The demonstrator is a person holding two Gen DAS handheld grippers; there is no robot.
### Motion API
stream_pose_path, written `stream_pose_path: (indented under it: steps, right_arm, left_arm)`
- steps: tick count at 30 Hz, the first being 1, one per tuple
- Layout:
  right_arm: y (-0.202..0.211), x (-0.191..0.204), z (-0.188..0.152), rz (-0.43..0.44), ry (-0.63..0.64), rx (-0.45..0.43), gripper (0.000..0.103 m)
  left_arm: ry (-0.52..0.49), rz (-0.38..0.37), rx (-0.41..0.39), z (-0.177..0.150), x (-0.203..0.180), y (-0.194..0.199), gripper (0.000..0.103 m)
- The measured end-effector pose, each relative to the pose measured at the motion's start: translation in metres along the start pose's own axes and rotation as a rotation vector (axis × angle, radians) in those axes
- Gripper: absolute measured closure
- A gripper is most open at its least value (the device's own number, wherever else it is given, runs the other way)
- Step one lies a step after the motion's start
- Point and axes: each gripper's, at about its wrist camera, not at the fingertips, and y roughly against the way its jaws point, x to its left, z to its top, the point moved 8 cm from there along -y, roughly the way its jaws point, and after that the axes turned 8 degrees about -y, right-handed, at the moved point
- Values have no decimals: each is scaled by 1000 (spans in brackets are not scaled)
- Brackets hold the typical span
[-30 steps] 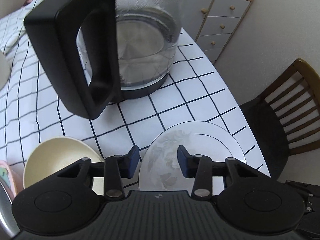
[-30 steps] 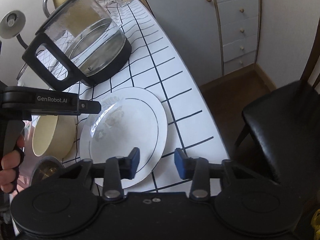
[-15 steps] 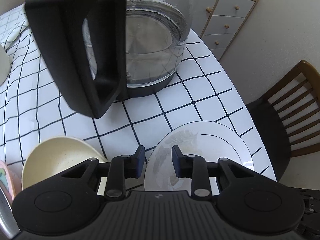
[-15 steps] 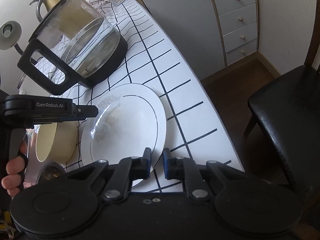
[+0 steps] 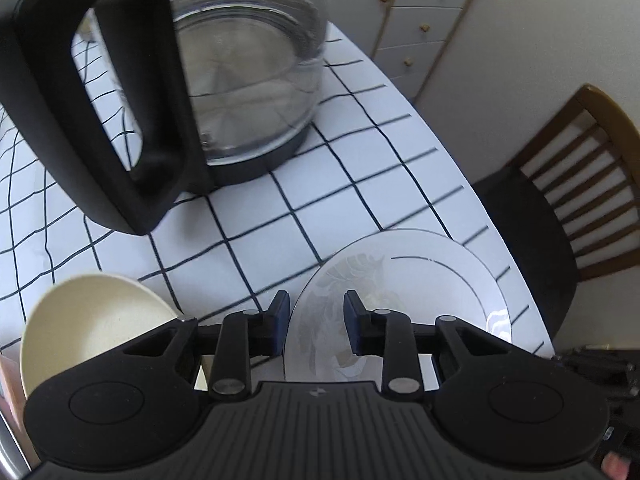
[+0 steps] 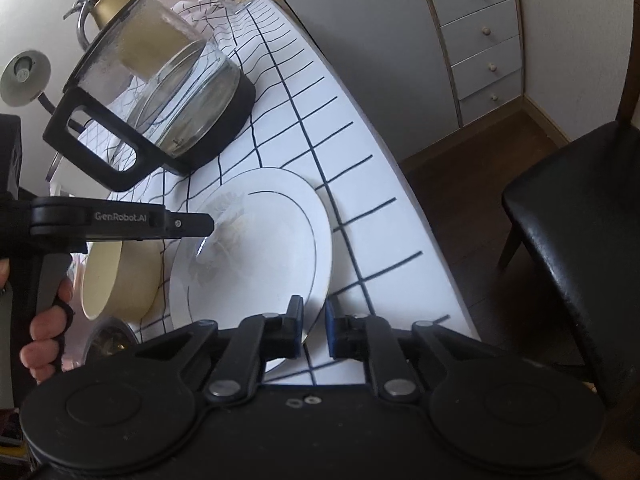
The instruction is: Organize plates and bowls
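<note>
Nearest in the right wrist view, the right claw has its two blue-padded fingers a narrow gap apart, set either side of the near rim of the plate. Whether the pads actually press the rim cannot be told.

In the left wrist view, the left claw is partly open over the plate's left edge, one finger outside the rim and one over the plate's face, holding nothing. From the right wrist view the left claw sits above the plate, and the person's hand grips its handle.

The white plate, with a thin dark ring and a faint leaf pattern, lies on the table, close to its curved edge. A cream bowl sits just to the plate's left.

Beyond them stands a glass kettle with a black handle and base. Farther off are a dark chair beside the table and a grey chest of drawers against the wall.
</note>
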Motion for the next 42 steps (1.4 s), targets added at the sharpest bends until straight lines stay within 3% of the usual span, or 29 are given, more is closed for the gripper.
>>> stream_pose_path:
  steps: [9, 14, 23, 33, 42]
  right_arm:
    - [3, -7, 0, 23, -19, 2, 89]
    - [5, -7, -2, 1, -16, -19, 93]
    - [21, -20, -7, -8, -42, -27, 95]
    - [56, -28, -16, -11, -59, -64, 96]
    - [106, -26, -37, -16, -62, -103, 96]
  left_arm:
    - [-94, 22, 13, -7, -8, 0, 77]
    - [-55, 24, -16, -13, -8, 3, 86]
    - [-27, -20, -66, -16, -24, 17, 87]
    - [-45, -53, -82, -23, -50, 41, 87]
    - [-38, -83, -95, -53, -77, 81, 87]
